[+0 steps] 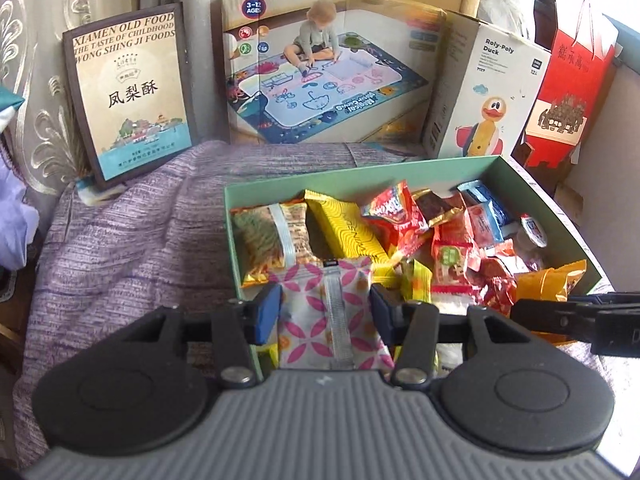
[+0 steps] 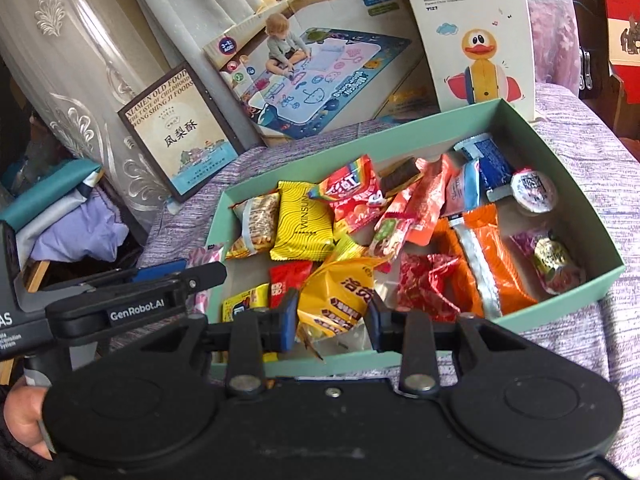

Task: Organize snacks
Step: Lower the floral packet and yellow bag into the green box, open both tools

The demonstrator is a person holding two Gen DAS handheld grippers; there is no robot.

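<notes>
A shallow green box [image 1: 560, 208] [image 2: 520, 120] full of snack packets sits on a purple cloth. My left gripper [image 1: 325, 304] is shut on a white packet with pink petal print [image 1: 332, 320], held over the box's near left corner. My right gripper [image 2: 334, 312] is shut on a yellow-orange packet with Chinese writing [image 2: 340, 300], just above the box's near edge. In the box lie a yellow wavy packet [image 2: 300, 224], a red candy bag [image 2: 352, 196], an orange packet [image 2: 488, 264] and a jelly cup [image 2: 534, 194]. The left gripper also shows in the right wrist view [image 2: 200, 276].
Upright boxes line the back: a pineapple cake box [image 1: 128, 96], a doodle mat box [image 1: 320, 76], a Roly-Poly Duck box [image 1: 484, 96] and a red carton [image 1: 568, 92]. A curtain [image 2: 80, 60] hangs at left. The purple cloth [image 1: 120, 260] spreads left of the green box.
</notes>
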